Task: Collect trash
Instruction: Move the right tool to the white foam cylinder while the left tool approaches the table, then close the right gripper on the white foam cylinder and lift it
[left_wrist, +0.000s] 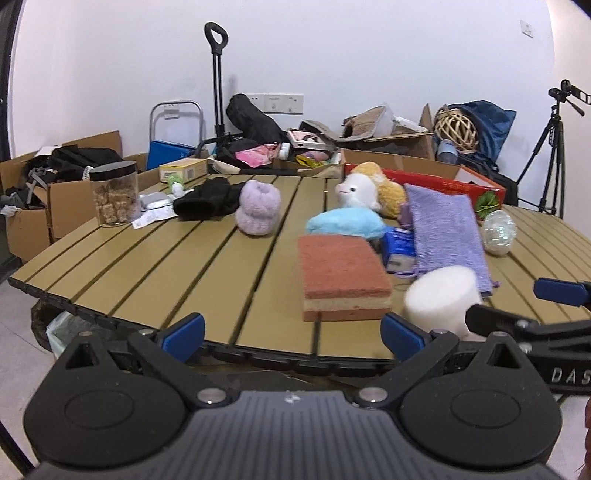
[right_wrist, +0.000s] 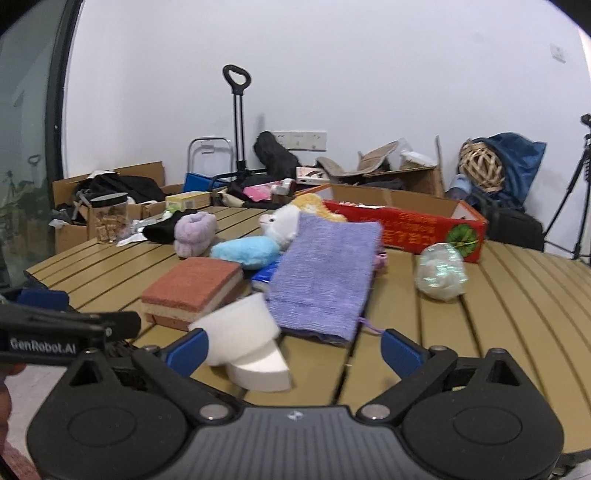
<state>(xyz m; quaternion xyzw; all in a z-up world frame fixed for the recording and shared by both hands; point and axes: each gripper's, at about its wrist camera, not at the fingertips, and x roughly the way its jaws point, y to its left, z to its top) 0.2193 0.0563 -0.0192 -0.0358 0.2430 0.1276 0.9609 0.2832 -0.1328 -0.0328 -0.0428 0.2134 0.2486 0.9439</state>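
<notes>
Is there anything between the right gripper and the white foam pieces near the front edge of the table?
Nothing visible stands between them. The right gripper is open, and the white foam pieces lie just ahead of its left finger. The purple cloth lies beside them, to the right, not in the path.

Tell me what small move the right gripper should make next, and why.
Probably ease the right gripper forward and slightly left toward the white foam pieces at the near edge of the slatted tan table. Both grippers are open and empty, and the foam lies just off its left fingertip.
</notes>
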